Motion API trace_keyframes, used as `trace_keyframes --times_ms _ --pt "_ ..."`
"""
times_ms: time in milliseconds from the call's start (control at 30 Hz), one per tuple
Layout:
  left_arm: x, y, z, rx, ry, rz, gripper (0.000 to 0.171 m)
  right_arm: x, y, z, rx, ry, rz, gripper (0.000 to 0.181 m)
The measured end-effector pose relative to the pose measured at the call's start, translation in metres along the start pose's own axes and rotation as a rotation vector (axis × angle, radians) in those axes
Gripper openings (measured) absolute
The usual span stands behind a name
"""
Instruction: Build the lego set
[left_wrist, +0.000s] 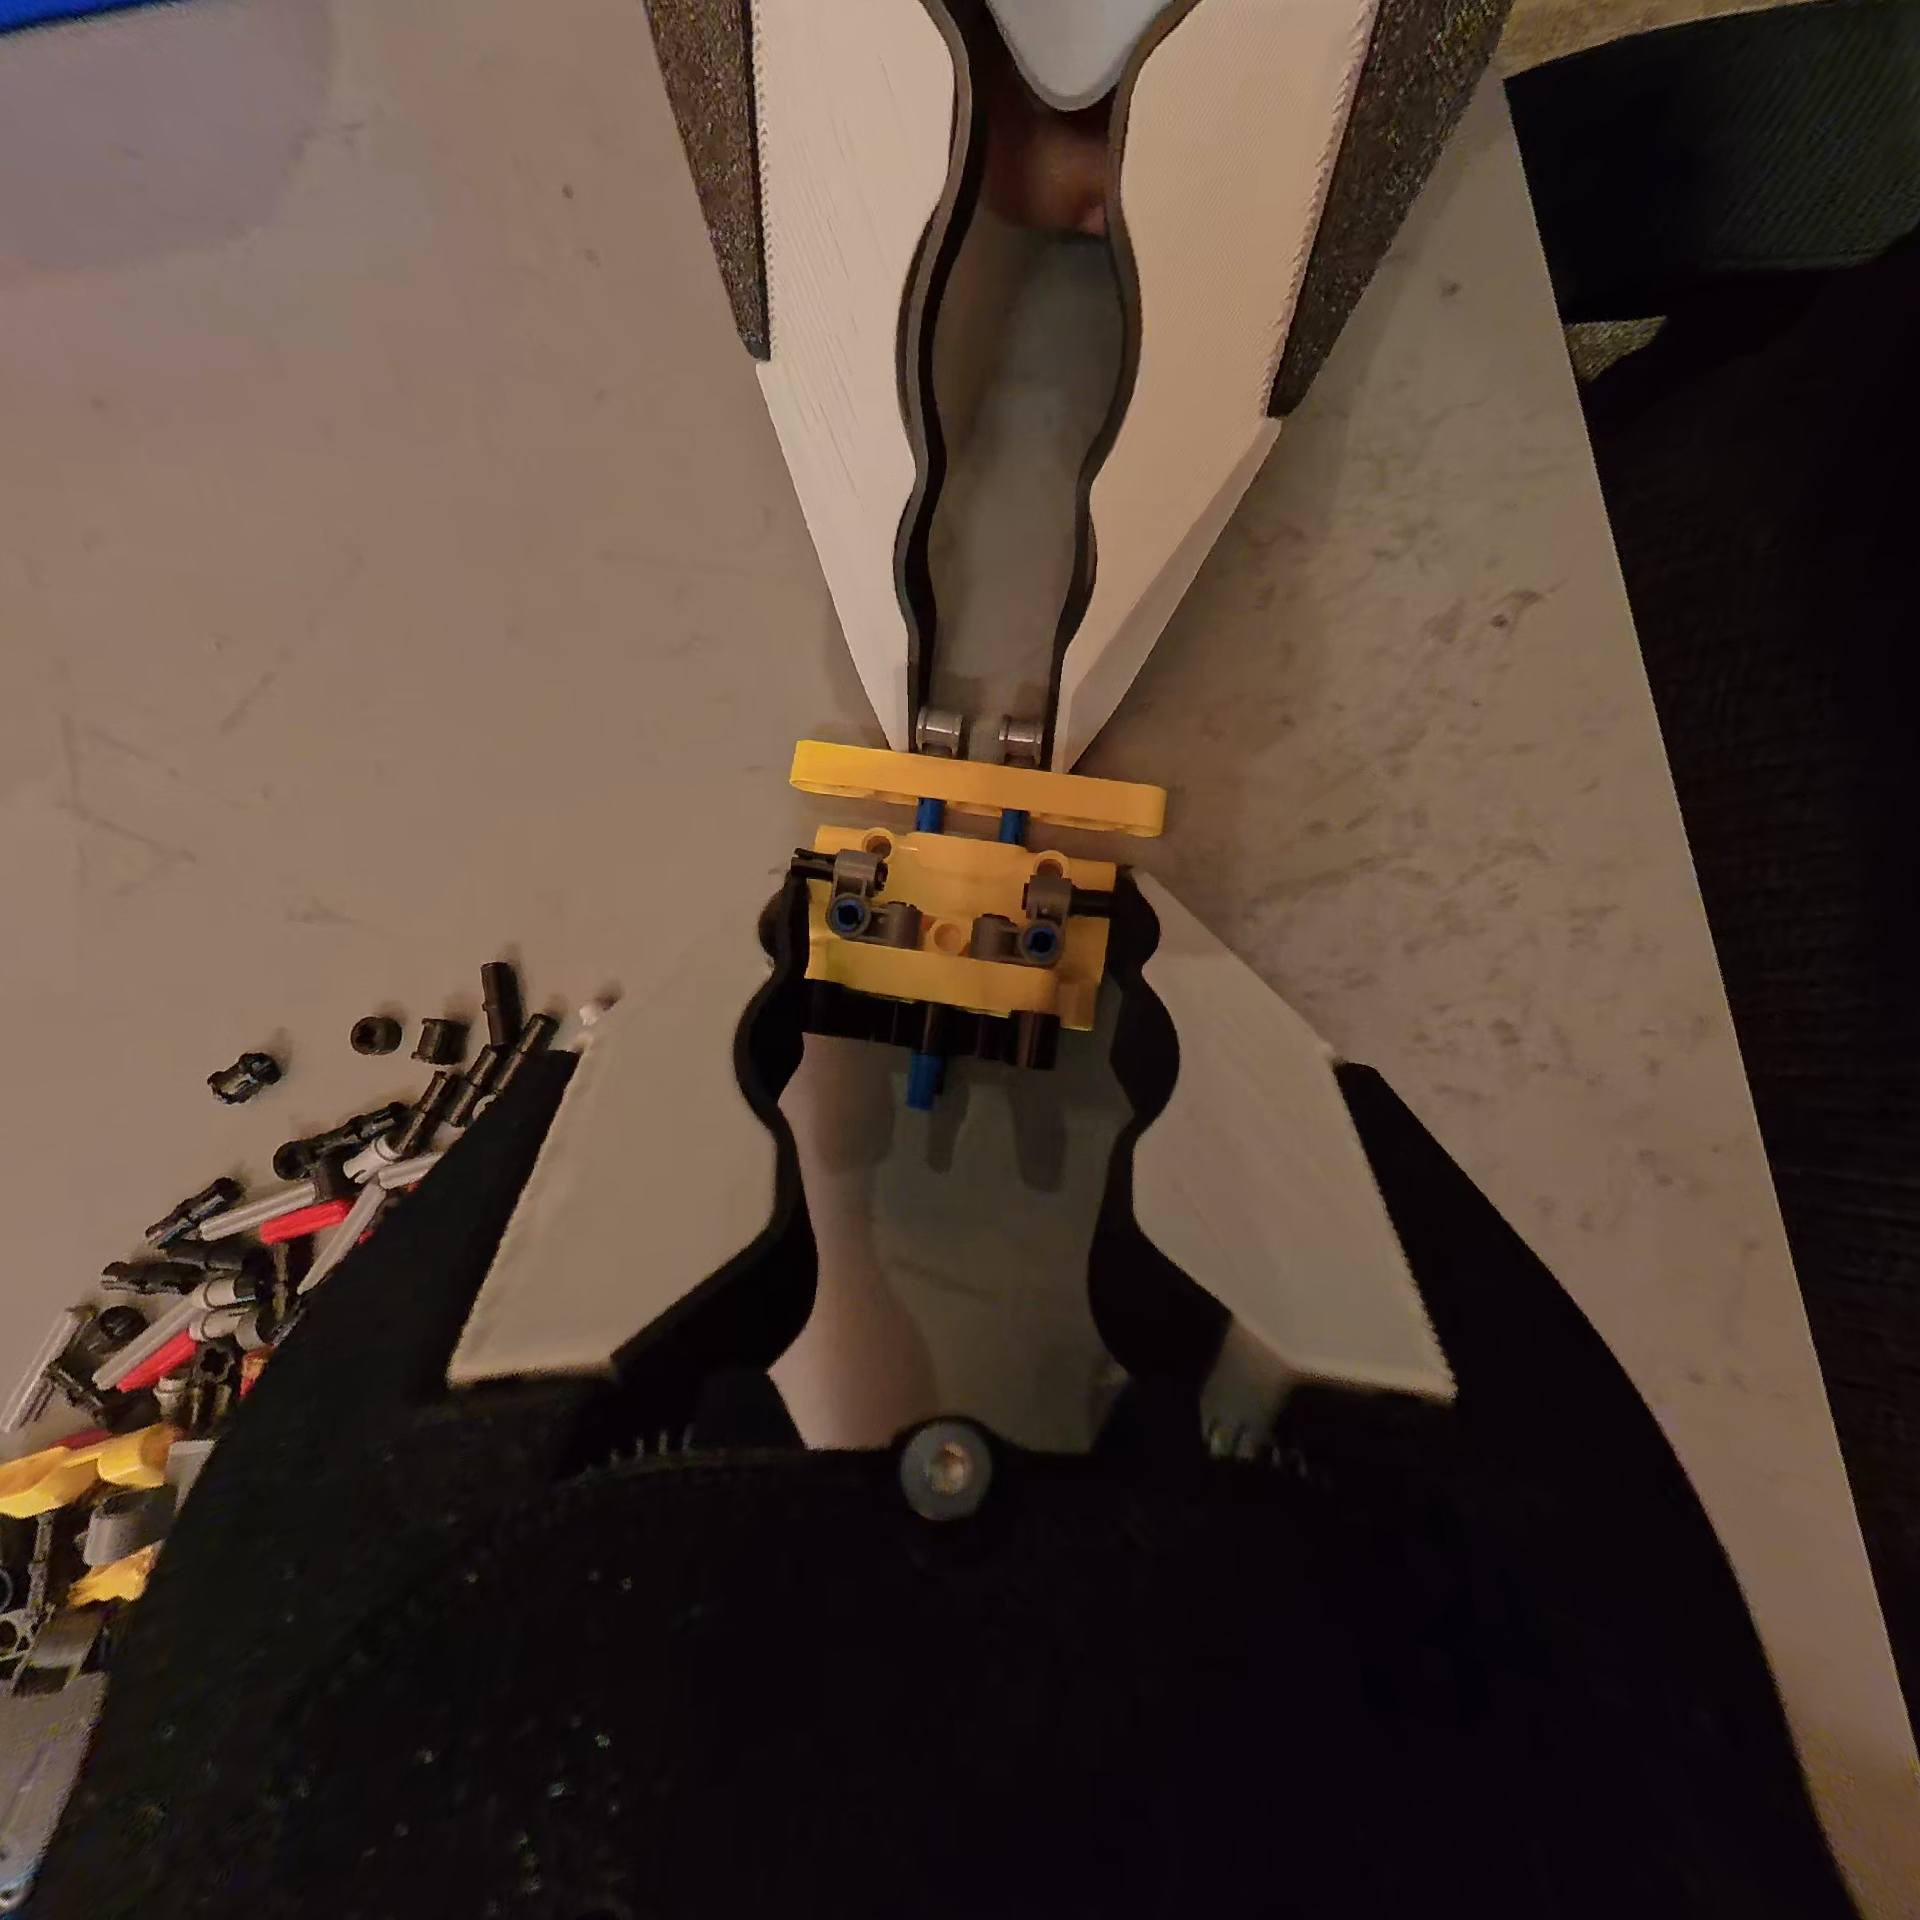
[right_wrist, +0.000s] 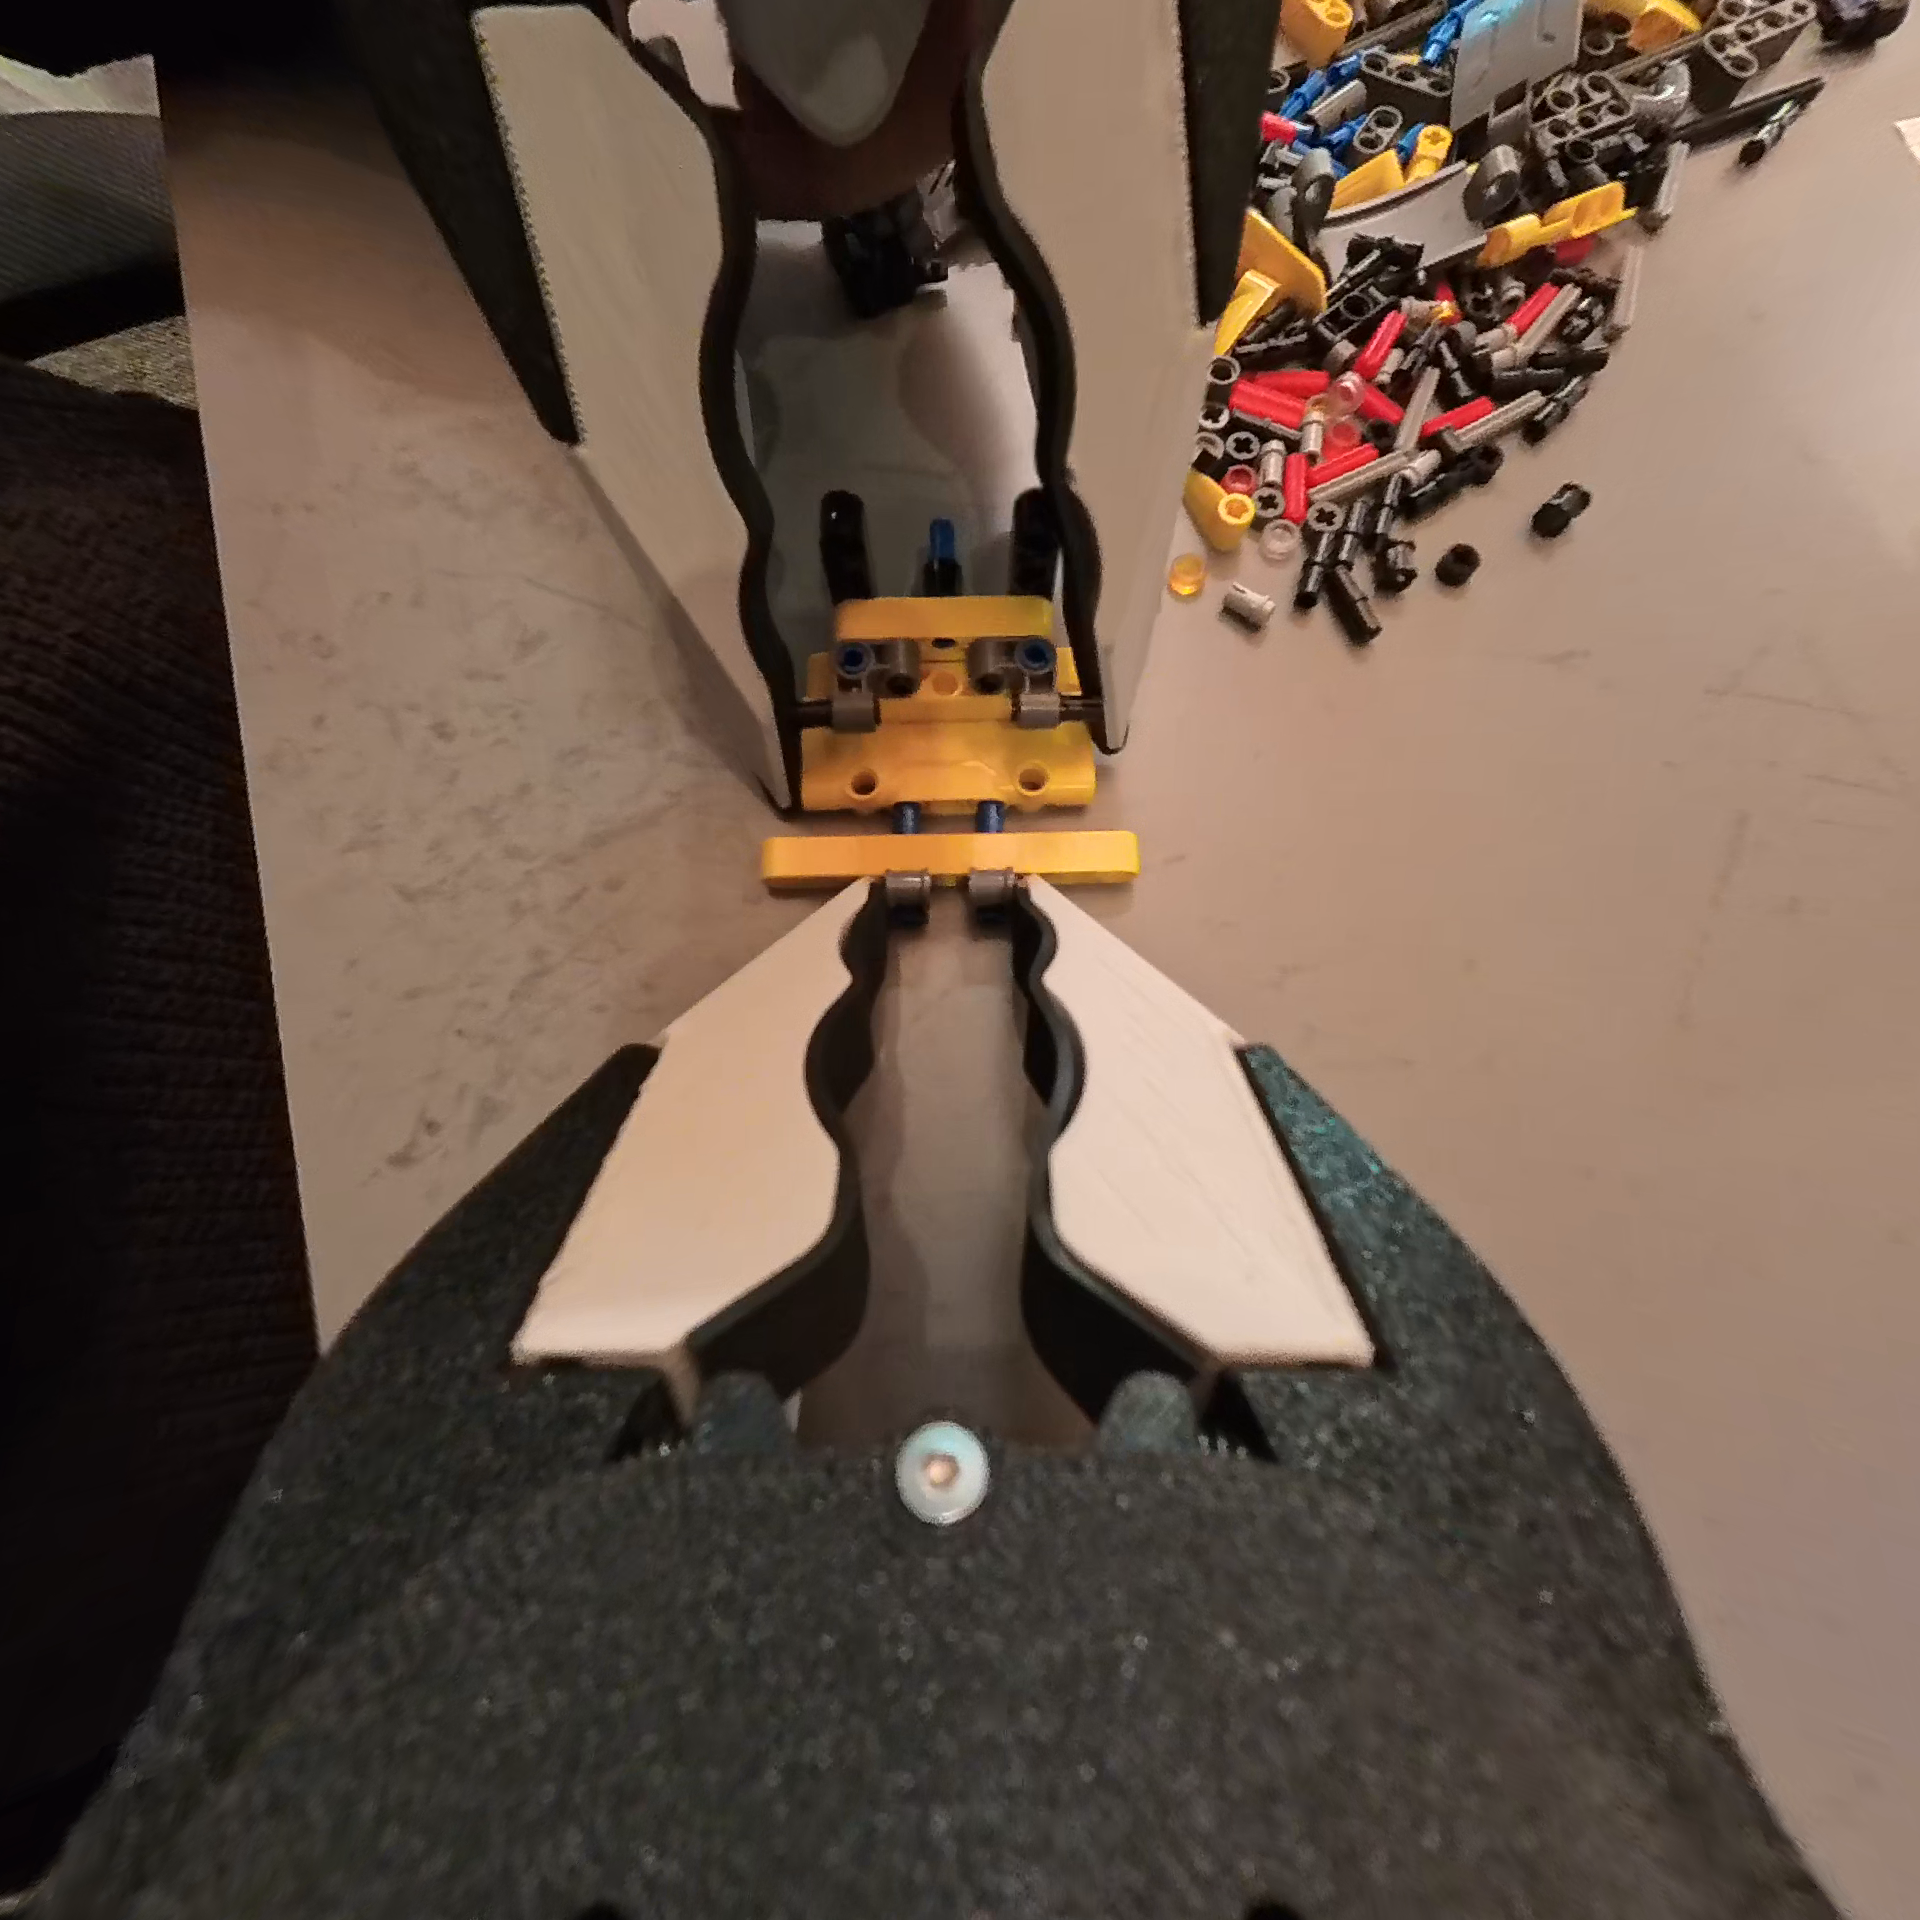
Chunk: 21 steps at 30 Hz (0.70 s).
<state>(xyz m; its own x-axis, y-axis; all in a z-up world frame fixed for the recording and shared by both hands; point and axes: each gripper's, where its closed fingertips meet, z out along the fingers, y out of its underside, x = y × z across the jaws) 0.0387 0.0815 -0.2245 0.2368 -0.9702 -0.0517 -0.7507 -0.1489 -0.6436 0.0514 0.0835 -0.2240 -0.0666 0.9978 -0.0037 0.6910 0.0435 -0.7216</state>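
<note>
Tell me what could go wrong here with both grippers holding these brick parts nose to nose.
1. The right gripper pinches only the small grey bushes behind the flat yellow plastic beam; a push could twist that beam off line.
2. The two blue pins bridge a visible gap to the yellow and black brick assembly in the left gripper; skewed pressure may jam them.
3. Both hold near the table edge; a dropped part could fall.
</note>
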Motion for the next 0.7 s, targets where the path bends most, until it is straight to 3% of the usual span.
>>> trace_keyframes --times_ms 300,700 --pt "-0.0007 -0.0012 0.0004 0.023 -0.007 -0.013 0.055 0.0018 -0.0004 0.0003 0.005 -0.021 0.053 0.022" --pt "-0.0007 -0.0007 0.0004 0.03 -0.018 -0.028 0.056 0.0021 -0.002 0.0014 0.007 -0.071 -0.111 0.021"
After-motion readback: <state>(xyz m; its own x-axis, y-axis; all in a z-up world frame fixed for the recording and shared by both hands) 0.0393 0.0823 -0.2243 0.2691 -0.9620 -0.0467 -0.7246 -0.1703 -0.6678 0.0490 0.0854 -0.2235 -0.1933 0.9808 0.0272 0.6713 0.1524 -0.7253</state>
